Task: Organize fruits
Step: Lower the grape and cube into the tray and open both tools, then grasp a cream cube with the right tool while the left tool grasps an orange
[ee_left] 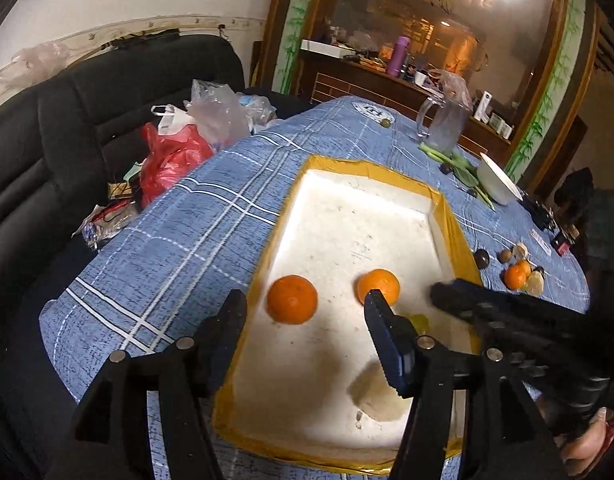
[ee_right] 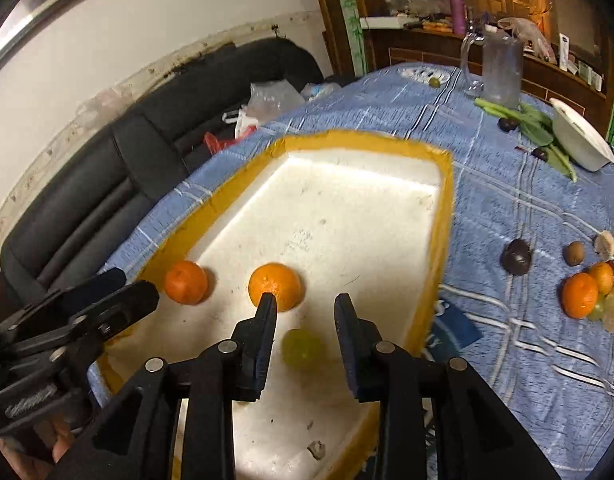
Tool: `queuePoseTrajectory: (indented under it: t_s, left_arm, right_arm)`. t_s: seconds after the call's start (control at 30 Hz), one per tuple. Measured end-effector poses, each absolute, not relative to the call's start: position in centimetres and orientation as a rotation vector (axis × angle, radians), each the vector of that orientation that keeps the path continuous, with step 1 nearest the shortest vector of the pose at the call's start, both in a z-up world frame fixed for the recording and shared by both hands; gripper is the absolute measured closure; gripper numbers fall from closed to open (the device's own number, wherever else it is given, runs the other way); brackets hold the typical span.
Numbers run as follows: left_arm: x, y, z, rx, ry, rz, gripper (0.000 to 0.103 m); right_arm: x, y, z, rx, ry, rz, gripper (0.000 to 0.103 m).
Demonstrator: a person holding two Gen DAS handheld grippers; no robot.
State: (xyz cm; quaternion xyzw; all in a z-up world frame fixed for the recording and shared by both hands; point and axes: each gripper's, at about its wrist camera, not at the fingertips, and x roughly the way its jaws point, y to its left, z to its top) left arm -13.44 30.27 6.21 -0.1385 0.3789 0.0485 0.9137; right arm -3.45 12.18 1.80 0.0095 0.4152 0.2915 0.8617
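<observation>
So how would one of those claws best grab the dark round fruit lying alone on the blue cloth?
Probably across the dark fruit's widest middle, coming down from above. It is round, so no side is better, and it lies apart from the fruit pile with bare tablecloth around it.

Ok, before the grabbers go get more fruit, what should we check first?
1. Left gripper empty, jaws apart: ok.
2. Right gripper empty, green fruit lying loose below it: ok.
3. Two oranges resting inside the foam tray: ok.
4. Fruit pile on the cloth waiting, path to it free: ok.
5. Pale lump in the tray is fruit: cannot tell.
</observation>
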Motion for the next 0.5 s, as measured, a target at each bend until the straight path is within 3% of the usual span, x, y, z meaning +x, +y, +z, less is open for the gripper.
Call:
queuePoseTrajectory:
  t_s: [0.17,0.5]
  left_arm:
    - [-13.7,30.2,6.6,-0.308,0.777,0.108,0.04]
    - [-12.1,23.4,9.2,-0.218,0.768,-0.037,0.035]
  right_arm:
    - [-4.0,8.2,3.9,0.064,0.825,0.561,0.062]
    - [-4.5,-9.2,3.4,0.19,0.789,0.221,0.063]
